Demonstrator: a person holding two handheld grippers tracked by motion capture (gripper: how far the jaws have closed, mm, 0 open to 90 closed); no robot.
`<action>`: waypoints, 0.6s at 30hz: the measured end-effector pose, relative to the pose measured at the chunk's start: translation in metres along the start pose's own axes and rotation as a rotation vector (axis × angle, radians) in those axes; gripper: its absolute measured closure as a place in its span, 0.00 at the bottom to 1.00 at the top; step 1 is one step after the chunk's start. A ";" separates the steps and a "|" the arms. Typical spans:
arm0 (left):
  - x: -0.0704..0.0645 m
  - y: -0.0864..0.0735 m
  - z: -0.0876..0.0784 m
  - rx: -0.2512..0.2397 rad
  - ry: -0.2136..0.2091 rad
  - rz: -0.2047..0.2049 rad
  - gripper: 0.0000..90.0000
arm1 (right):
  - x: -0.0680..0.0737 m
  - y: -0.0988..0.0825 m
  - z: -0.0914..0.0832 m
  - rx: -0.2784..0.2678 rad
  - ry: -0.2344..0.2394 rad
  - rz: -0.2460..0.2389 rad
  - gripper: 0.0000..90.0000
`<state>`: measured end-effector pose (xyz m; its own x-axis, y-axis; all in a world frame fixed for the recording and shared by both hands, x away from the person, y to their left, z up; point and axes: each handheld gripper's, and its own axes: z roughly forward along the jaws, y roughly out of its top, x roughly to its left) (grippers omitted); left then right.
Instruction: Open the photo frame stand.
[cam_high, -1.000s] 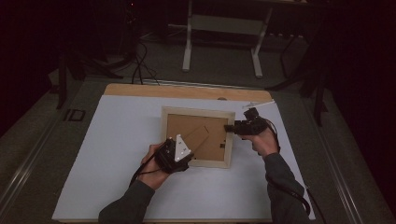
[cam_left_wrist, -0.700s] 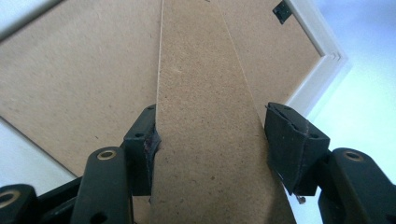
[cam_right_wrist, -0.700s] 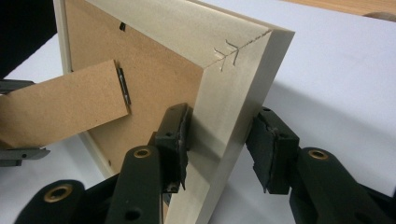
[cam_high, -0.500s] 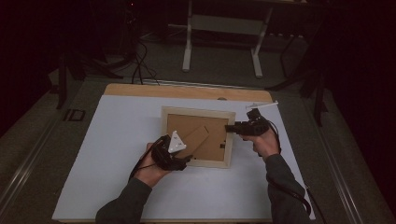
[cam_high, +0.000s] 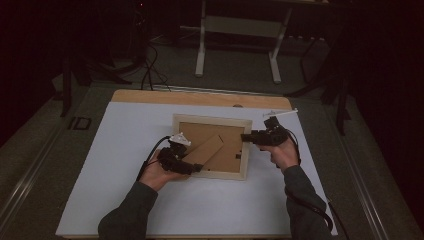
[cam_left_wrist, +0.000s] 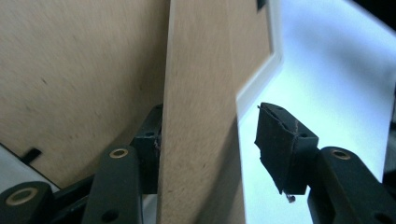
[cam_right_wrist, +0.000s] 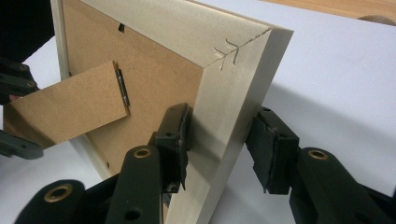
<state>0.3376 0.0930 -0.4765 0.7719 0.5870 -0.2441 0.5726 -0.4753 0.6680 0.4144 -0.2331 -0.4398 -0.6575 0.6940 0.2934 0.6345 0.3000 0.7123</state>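
Observation:
A light wooden picture frame (cam_high: 212, 120) lies face down on the white mat, its brown backing up. A cardboard stand leg (cam_high: 207, 147) is hinged to that backing and angles toward the near left. My left gripper (cam_high: 197, 167) straddles the leg's free end (cam_left_wrist: 198, 93). Its jaws have just been closing; one pad lies against the leg and the other stands apart from it. My right gripper (cam_high: 245, 137) is shut on the frame's right rail (cam_right_wrist: 224, 70), with a pad on each side (cam_right_wrist: 219, 140).
The white mat (cam_high: 125, 190) covers a wooden tabletop whose bare strip (cam_high: 200, 97) shows at the far edge. A small white item (cam_high: 280, 113) lies at the mat's far right corner. Metal table legs (cam_high: 201, 50) stand on the dark floor beyond.
My left gripper has slid toward the near left along the stand leg to its free end, and its jaws are narrower. The right hand and the frame have stayed put.

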 end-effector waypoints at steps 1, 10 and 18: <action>0.000 0.000 0.000 0.003 0.004 0.006 0.57 | 0.000 0.000 0.000 0.000 -0.002 -0.001 0.65; -0.003 0.001 -0.001 0.008 0.024 0.033 0.66 | 0.002 0.000 -0.001 -0.005 -0.011 -0.012 0.65; -0.006 0.002 0.001 -0.002 0.045 0.051 0.69 | 0.004 0.002 -0.005 -0.018 -0.019 -0.024 0.66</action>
<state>0.3340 0.0878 -0.4743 0.7869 0.5910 -0.1773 0.5319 -0.5040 0.6804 0.4107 -0.2328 -0.4343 -0.6640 0.6995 0.2642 0.6113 0.3045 0.7305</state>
